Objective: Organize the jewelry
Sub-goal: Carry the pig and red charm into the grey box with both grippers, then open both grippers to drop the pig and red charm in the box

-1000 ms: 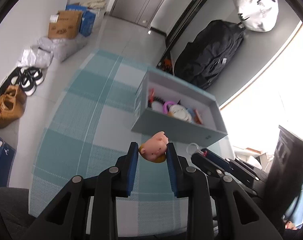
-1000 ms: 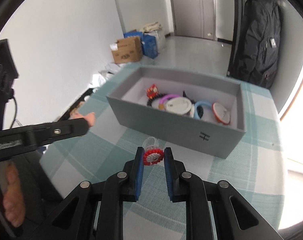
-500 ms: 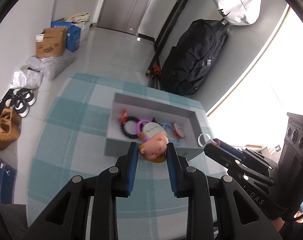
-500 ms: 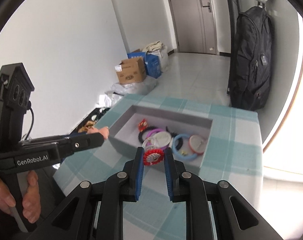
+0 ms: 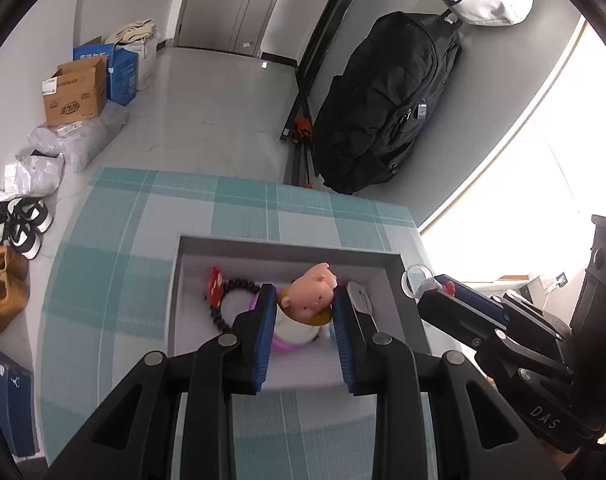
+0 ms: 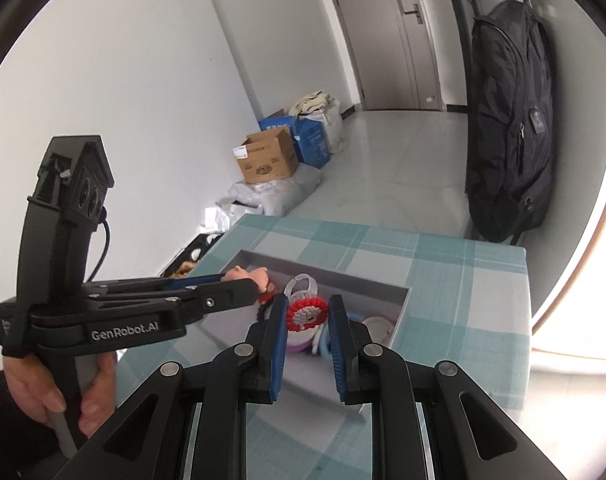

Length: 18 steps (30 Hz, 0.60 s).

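You have brought both hands in over the grey box (image 5: 391,264) since a second ago: then the box lay ahead of the grippers on the checked desk (image 5: 115,264), and now each camera looks down into it past its own load. That puts both pieces above the place they belong, so by my reading the carry is nearly done and the drop is what remains.

Your left gripper (image 5: 303,320) is clenched on the pig charm (image 5: 311,298); the blue pads press its sides and it sits tilted between them, clear of the box floor. It hangs over the middle of the box, with the black bead bracelet (image 5: 227,308) and the red charm (image 5: 216,282) lying just to its left inside.

Your right gripper (image 6: 307,330) is clamped narrowly on the red-and-white ring piece (image 6: 306,312), whose clear hoop (image 6: 301,284) sticks up beyond the tips. In the left camera it sits at the box's right wall, nearly over the rim, so you may want it further inward before you let go. Below it lie the purple, blue and white bangles (image 6: 379,326), already stored.

Both loads look light and firmly pinched; neither touches the box yet.
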Each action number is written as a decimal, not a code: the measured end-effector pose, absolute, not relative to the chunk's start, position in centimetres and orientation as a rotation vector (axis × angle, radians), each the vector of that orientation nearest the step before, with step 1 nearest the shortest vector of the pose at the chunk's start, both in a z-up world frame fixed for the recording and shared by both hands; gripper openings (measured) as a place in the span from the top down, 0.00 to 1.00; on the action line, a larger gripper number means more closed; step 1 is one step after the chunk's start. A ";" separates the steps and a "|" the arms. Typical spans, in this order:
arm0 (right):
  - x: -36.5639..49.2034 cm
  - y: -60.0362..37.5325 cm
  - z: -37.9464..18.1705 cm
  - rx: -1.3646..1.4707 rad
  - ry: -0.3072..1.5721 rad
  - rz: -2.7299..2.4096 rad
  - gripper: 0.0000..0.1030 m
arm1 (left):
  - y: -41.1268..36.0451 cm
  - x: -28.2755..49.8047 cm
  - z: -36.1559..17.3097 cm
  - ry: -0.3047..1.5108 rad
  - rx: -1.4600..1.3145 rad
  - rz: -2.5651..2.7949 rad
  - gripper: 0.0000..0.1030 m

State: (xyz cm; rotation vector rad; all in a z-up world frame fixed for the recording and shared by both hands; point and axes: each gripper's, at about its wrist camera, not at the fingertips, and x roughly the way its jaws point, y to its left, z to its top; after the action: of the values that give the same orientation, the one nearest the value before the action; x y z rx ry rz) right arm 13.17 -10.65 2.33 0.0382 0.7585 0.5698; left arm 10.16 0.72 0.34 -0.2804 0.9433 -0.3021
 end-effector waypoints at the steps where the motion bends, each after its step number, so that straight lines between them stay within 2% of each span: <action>1: 13.4 -10.7 2.3 0.043 0.760 0.570 0.82 | 0.7 10.4 0.2 0.946 -0.279 -0.304 0.78; 18: 16.5 -10.9 -0.2 0.086 0.840 0.555 0.82 | 0.2 12.1 -1.2 1.006 -0.291 -0.320 0.78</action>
State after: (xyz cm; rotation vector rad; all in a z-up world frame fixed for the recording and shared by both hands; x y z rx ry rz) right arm 16.52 -10.86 -0.21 0.0864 0.8397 0.5546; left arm 12.11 0.17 -1.18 -0.2911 1.0057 -0.3202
